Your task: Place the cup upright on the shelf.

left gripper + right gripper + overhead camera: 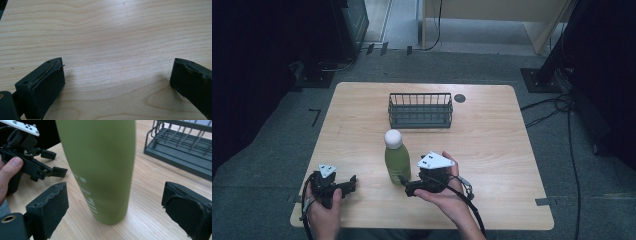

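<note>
A green bottle (397, 162) with a white cap (393, 138) stands upright on the wooden table (492, 150), near the middle and a bit toward the person's side. Behind it, closer to the far edge, sits a dark wire rack (420, 110). The bottle and the rack are well apart. A small dark round spot (459, 98) lies on the table just beside the rack's right end.

The right gripper (408, 186) is held in the person's right hand (447, 197), just to the right of the bottle's bottom. Its jaws are spread wide. In the right gripper view the bottle (100, 167) stands between the two black jaws, but neither jaw touches it — there is wood showing on both sides. The rack (182, 147) shows at the upper right of that view.

The left gripper (349, 184) is in the person's left hand (323, 212), near the front left corner of the table, well apart from the bottle. Its jaws are spread wide too — in the left gripper view there is bare wood (112, 45) between them. The left gripper (53, 162) can also be seen from the right gripper view, off to the left, with a thumb (11, 167) resting on it.
</note>
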